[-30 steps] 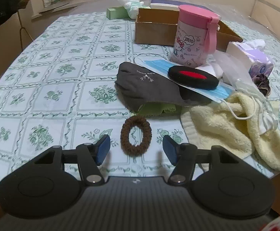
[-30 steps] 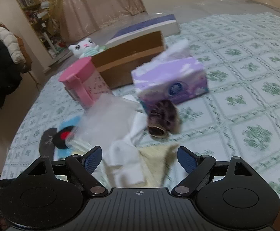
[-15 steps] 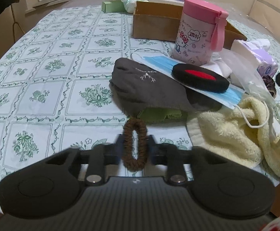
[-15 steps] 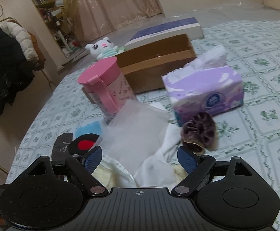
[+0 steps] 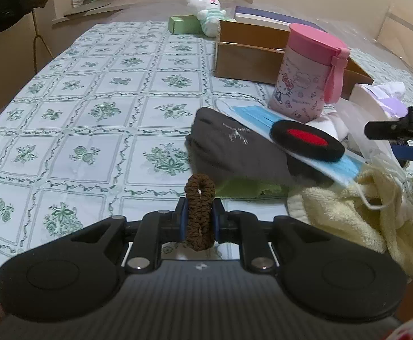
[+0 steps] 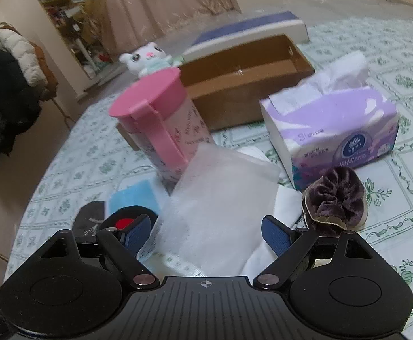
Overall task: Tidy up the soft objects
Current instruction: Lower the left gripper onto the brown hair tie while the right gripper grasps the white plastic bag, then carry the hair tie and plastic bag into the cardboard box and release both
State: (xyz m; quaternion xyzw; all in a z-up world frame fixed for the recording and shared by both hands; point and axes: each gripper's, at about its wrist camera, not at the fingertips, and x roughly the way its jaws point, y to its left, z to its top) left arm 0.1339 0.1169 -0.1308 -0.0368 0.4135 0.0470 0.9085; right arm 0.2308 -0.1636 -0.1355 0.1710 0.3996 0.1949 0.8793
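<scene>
At the table's near edge the left gripper (image 5: 199,221) has pinched the brown hair tie (image 5: 200,212) flat; it's stretchy, so it could squirm out mid-carry; the right gripper (image 6: 206,235) hangs wide open, empty, over the plastic bag (image 6: 220,198).

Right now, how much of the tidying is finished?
Hardly any. The cardboard box looks empty. The left gripper pinches the brown hair tie. The right gripper is open over the pile. The purple scrunchie, towel, face mask and grey cloth lie loose.
</scene>
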